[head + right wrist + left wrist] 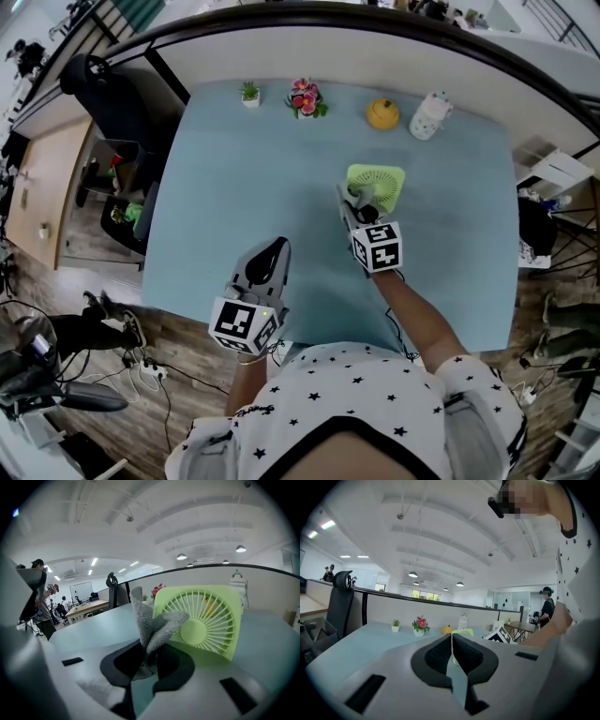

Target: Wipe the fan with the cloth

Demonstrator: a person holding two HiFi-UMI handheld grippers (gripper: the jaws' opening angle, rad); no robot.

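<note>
The right gripper (148, 660), clamped on a grey cloth (151, 620), faces the green fan (206, 623) standing just ahead on the surface's (234, 197) far right; the closed, empty left gripper (452, 653) hangs well back.

Along the far edge of the pale blue worktop (234, 187) stand, left to right, a small green plant (249, 93), pink flowers (305, 98) in a pot, a round orange ornament (382, 113) (pumpkin-like) and a white spotted jar (429, 117). A black chair (89, 80) stands off its left corner.
</note>
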